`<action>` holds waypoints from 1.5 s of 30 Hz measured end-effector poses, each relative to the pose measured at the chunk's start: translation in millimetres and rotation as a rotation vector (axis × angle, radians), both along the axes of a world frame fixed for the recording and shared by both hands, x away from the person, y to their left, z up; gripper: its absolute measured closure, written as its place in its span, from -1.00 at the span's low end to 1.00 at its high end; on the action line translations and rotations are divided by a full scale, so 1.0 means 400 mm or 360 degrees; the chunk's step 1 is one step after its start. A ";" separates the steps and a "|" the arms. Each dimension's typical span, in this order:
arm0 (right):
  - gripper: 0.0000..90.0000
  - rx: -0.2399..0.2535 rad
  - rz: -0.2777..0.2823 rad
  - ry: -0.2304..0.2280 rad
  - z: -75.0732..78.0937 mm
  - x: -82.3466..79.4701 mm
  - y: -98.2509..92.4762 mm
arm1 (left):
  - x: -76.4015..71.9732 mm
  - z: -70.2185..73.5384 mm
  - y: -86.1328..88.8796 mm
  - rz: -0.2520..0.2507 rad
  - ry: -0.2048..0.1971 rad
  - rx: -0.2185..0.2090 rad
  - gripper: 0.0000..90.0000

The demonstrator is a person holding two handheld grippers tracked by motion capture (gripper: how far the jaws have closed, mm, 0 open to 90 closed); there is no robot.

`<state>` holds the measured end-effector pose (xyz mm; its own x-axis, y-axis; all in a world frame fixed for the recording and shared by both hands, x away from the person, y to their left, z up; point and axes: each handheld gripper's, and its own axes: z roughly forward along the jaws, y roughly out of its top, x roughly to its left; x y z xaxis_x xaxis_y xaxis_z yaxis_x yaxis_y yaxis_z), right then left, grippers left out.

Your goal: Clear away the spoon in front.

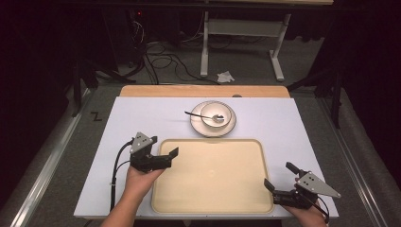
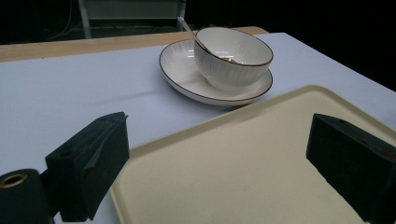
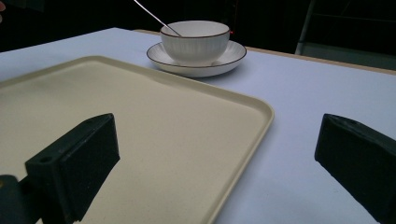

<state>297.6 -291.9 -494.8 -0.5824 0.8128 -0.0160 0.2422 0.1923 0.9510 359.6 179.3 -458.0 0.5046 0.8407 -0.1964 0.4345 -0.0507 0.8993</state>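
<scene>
A cream tray [image 1: 213, 179] lies flat at the front middle of the white table top. Just behind it a white bowl [image 1: 217, 114] stands on a white plate [image 1: 228, 126], and a spoon [image 1: 194, 114] leans in the bowl with its handle out to the left. My left gripper [image 1: 166, 152] is open over the tray's left rim [image 2: 140, 149], with nothing between the jaws. My right gripper [image 1: 280, 177] is open at the tray's front right corner [image 3: 261, 112], also holding nothing. The bowl [image 2: 233, 53] and plate [image 2: 180, 74] lie ahead of the left jaws, and the bowl [image 3: 196, 39] ahead of the right jaws.
The white table top [image 1: 142, 118] has a wooden strip [image 1: 203, 91] along its far edge. Beyond it on the floor are cables [image 1: 161, 61], a white frame's legs [image 1: 204, 47] and a crumpled paper [image 1: 225, 76]. Metal rails [image 1: 52, 151] run along both sides.
</scene>
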 end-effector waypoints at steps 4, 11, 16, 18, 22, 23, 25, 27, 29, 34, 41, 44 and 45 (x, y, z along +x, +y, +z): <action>-0.99 0.0006 0.0001 -0.0004 0.000 0.001 -0.001 | 0.032 0.017 -0.007 0.0022 -0.0007 0.0038 -0.90; -0.99 0.0018 0.0012 0.0010 -0.004 0.005 0.000 | 0.079 0.039 -0.016 0.0034 0.0016 0.0049 -0.94; -0.99 0.0035 0.0011 0.0018 -0.004 0.005 -0.001 | 0.115 0.051 -0.029 0.0033 0.0027 0.0048 -0.94; -0.99 0.0041 0.0004 0.0015 -0.003 0.007 -0.004 | 0.131 0.056 -0.035 0.0035 0.0031 0.0036 -0.94; -0.99 0.0046 -0.0002 0.0013 -0.002 0.005 -0.005 | 0.164 0.066 -0.056 0.0034 0.0034 0.0050 -0.94; -0.99 0.0047 -0.0003 0.0014 -0.002 0.005 -0.006 | 0.171 0.069 -0.062 0.0035 0.0035 0.0050 -0.94; -0.99 0.0051 -0.0005 0.0014 -0.002 0.005 -0.007 | 0.190 0.076 -0.080 0.0026 0.0038 0.0050 -0.93; -0.99 0.0056 -0.0006 0.0016 -0.002 0.005 -0.007 | 0.203 0.078 -0.089 0.0022 0.0039 0.0037 -0.93; -0.99 0.0058 -0.0002 0.0013 -0.002 0.006 -0.007 | 0.210 0.079 -0.093 0.0024 0.0047 0.0019 -0.92; -0.99 0.0071 -0.0004 0.0021 -0.003 0.005 -0.007 | 0.243 0.081 -0.104 0.0042 0.0065 0.0023 -0.90; -0.99 0.0078 -0.0004 0.0027 -0.004 0.005 -0.006 | 0.290 0.073 -0.100 0.0055 0.0125 0.0052 -0.85; -0.99 0.0084 -0.0003 0.0027 -0.005 0.007 -0.006 | 0.308 0.068 -0.098 0.0069 0.0159 0.0075 -0.83; -0.99 0.0084 -0.0003 0.0027 -0.005 0.007 -0.006 | 0.315 0.065 -0.096 0.0072 0.0177 0.0074 -0.83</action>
<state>300.5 -294.5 -496.8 -0.5809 0.8132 0.0368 0.2585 0.1415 0.9556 485.4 140.9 -432.0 0.4432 0.8716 -0.2093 0.5340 -0.0692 0.8426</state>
